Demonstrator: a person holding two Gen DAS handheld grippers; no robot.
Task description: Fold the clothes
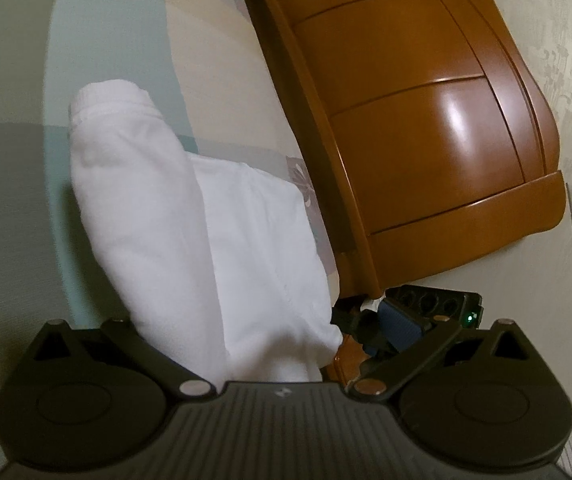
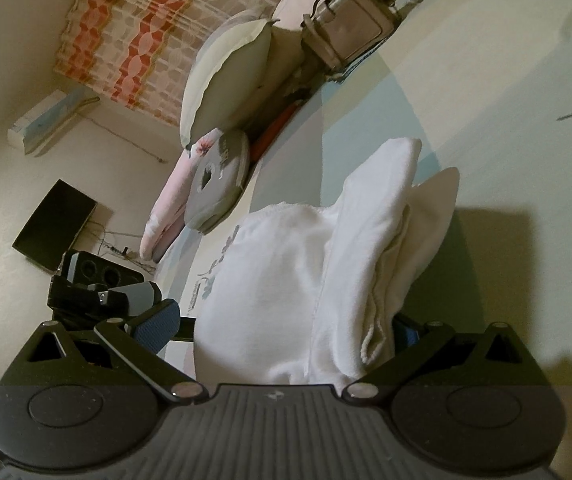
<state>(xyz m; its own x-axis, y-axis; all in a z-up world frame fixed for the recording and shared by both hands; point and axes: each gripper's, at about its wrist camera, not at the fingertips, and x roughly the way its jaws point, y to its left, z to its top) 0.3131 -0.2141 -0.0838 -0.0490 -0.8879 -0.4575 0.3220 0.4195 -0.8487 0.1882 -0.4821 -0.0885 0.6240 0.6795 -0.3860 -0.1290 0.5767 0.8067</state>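
Apparently both grippers (image 1: 270, 344) (image 2: 282, 340) pinch the white garment (image 2: 286, 280); wooden headboard (image 1: 406, 120) beside it; pillows (image 2: 222, 80) beyond.

dim, warm indoor light in both views. a soft glare patch sits on the headboard (image 1: 426, 120), and the cloth (image 2: 286, 280) casts a dark shadow on the bed (image 2: 486, 80) to its right. fisheye bending is strong, corners black; near the cloth everything looks slightly soft.
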